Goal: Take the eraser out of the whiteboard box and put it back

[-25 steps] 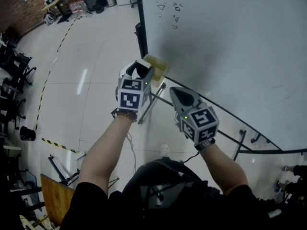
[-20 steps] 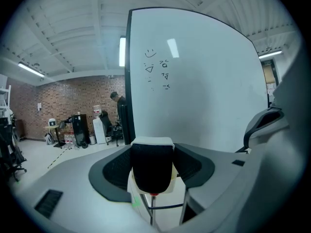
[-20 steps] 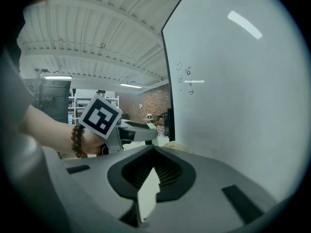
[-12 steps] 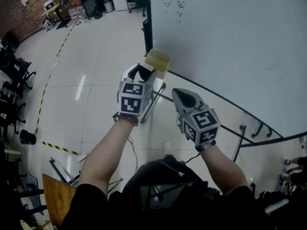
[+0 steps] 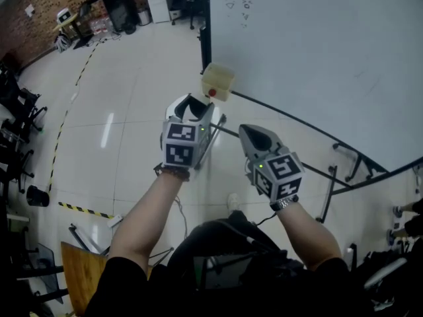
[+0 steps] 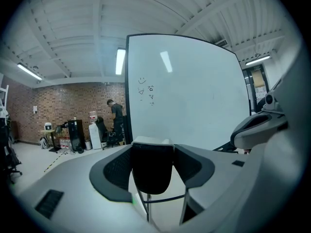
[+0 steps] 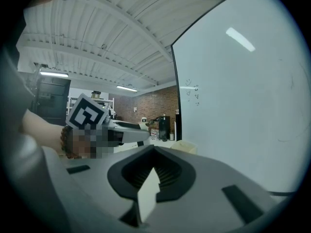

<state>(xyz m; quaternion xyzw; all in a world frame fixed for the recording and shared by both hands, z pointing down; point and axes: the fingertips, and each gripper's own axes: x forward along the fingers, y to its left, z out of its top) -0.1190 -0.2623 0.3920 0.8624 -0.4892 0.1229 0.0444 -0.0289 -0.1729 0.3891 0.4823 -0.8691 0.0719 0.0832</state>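
A pale tiled floor runs beneath a large whiteboard filling the 1 to 3 o'clock part of the head view. The whiteboard box hangs at its lower corner, near 12 o'clock. The left gripper, at the box's 7 o'clock and just short of it, has its fingers clamped on the black eraser. The right gripper, at 5 o'clock of the box, has its fingers clenched together on nothing.

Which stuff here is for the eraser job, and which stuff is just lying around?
For the job: eraser, held in the left claw; whiteboard box.
Just lying about: office chairs; striped floor tape; wooden board.
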